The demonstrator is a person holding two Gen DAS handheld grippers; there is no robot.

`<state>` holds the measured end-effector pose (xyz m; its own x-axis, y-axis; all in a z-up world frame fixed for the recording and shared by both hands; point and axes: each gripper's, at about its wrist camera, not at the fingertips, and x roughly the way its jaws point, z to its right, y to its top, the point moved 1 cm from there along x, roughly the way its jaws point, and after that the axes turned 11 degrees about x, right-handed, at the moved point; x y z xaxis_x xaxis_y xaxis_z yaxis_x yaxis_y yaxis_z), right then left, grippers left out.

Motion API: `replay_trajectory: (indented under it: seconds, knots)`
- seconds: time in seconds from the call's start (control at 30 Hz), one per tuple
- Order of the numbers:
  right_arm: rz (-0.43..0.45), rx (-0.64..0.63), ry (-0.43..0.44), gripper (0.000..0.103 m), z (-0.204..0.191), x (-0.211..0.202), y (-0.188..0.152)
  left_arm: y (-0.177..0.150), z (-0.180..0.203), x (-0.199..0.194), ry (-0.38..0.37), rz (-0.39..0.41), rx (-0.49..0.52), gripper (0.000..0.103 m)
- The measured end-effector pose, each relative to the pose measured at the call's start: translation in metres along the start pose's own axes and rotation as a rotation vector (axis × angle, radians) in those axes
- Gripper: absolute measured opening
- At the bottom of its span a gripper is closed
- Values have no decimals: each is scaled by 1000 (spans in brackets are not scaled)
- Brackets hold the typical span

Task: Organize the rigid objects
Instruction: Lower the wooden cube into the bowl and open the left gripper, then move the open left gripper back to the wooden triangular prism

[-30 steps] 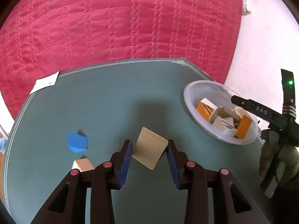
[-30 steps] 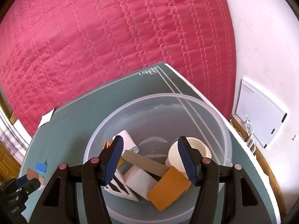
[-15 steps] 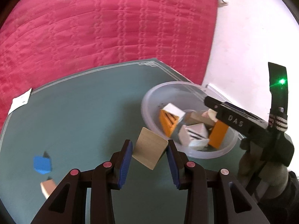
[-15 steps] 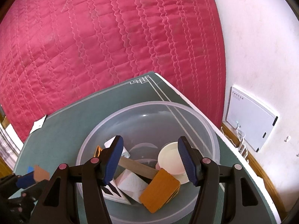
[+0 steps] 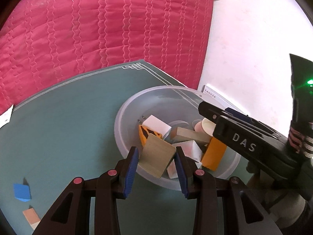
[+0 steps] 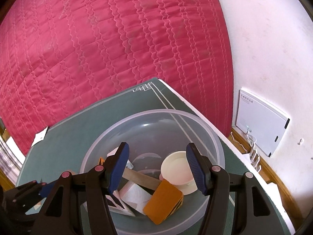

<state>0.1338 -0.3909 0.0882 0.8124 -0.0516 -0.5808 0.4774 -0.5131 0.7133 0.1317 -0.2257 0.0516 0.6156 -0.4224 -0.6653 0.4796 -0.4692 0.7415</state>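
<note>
A teal table (image 5: pixel 74 117) with a thin white border line. On it sit a clear plastic bowl (image 5: pixel 125 129), a blue block (image 5: pixel 22 192), a tan block (image 5: pixel 31 216), and a white paper slip (image 5: pixel 5 117) at its edge.

Beyond my teal worktop (image 6: pixel 82 129) a quilted crimson bedspread (image 6: pixel 117 45) filled the far side; right, a white wall (image 6: pixel 273 58) carried a white panel (image 6: pixel 260 125).
</note>
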Motion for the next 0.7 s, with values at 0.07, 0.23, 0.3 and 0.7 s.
replay_trajectory:
  seconds: [0.07,0.23,0.3,0.7]
  knots:
    - [0,1,-1,62,1,0,0,-1,0,3,-13,-2,-4,45]
    - [1,2,-1,62,1,0,0,-4,-6,4,5,0,-30,60]
    - [1,1,-1,62,1,0,0,-6,-12,4,12,-5,-52,60]
    - [9,-17,-2,62,-1,0,-1,-17,-26,-5,71,-12,-88,70]
